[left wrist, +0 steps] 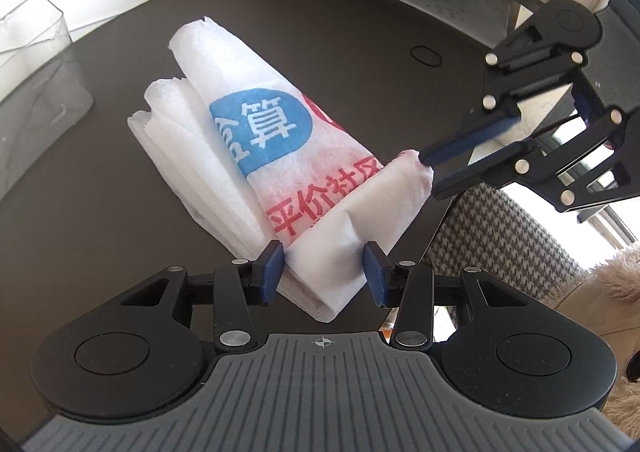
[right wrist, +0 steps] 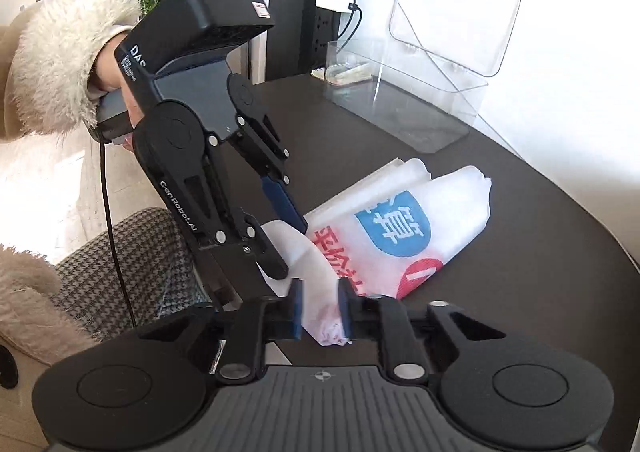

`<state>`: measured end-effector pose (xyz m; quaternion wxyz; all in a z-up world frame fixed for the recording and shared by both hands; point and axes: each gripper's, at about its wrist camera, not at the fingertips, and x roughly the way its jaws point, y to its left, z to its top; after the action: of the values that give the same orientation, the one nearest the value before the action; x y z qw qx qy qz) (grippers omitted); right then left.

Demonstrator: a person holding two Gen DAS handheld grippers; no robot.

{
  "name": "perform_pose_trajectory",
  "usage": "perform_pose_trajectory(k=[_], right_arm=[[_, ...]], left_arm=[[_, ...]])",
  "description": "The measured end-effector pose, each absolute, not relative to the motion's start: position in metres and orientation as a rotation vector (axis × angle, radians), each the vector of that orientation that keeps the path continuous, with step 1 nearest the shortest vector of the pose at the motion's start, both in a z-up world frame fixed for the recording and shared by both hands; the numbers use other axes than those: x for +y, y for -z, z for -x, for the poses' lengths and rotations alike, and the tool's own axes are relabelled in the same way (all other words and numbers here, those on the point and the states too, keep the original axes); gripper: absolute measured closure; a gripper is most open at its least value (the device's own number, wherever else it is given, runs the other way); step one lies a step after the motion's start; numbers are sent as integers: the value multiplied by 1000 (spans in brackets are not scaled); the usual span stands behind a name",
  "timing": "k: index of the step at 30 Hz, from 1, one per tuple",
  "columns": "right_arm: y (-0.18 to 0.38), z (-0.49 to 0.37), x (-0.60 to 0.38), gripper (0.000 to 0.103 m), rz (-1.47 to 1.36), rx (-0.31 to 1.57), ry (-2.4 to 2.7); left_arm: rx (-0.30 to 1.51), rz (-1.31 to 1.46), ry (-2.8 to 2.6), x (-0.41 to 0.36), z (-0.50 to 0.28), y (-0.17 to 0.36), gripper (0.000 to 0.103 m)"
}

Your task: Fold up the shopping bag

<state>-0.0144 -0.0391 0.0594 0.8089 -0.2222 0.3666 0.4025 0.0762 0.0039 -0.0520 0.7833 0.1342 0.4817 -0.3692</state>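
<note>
- Lying on the dark round table (left wrist: 360,32), toward its near edge: the white non-woven shopping bag (left wrist: 224,156), already folded into a narrow layered bundle with the printed panel uppermost.
- Straddling the bundle's near end: left gripper (left wrist: 324,272), jaws standing partly apart; whether the blue pads are pressing the fabric cannot be told from either view.
- Pinching the bundle's loose corner, raised off the table: right gripper (left wrist: 430,168), jaws nearly together and clamped on the fabric.
- Judged step: carrying the pinched corner over for a further fold, with the near end being steadied.
- Judged next requirement: laying the corner flat across the printed panel, keeping the layers aligned, then pressing the crease.
- Reading on the bag: white "算" in a blue patch (left wrist: 262,128); red "平价社区" (left wrist: 324,200) beneath; a red emblem, partly hidden.
- Reading on the left gripper's body in the right wrist view: "GenRobot.AI" (right wrist: 179,206); a further label beginning "DA", cut off.
</note>
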Motion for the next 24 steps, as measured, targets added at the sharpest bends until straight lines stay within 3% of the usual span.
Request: perform_pose_trajectory(k=[8, 12, 14, 17, 20, 23, 24], right_arm=[[-38, -24, -35, 99, 407, 851, -814], [-28, -39, -31, 97, 417, 891, -806], [-29, -47, -29, 96, 414, 927, -823], [-25, -57, -31, 95, 383, 962, -846], [-21, -67, -34, 95, 331, 1001, -863], [-20, -75, -39, 95, 275, 1042, -873], [-19, -77, -40, 96, 256, 1056, -873]], left_arm=[[1033, -267, 793, 9, -76, 48, 55], [922, -304, 757, 18, -67, 41, 40], [853, -338, 719, 24, -58, 33, 40], [755, -327, 721, 30, -45, 21, 48], [727, -313, 776, 17, -50, 20, 51], [765, -401, 770, -11, -57, 32, 67], [780, -431, 761, -18, -57, 38, 68]])
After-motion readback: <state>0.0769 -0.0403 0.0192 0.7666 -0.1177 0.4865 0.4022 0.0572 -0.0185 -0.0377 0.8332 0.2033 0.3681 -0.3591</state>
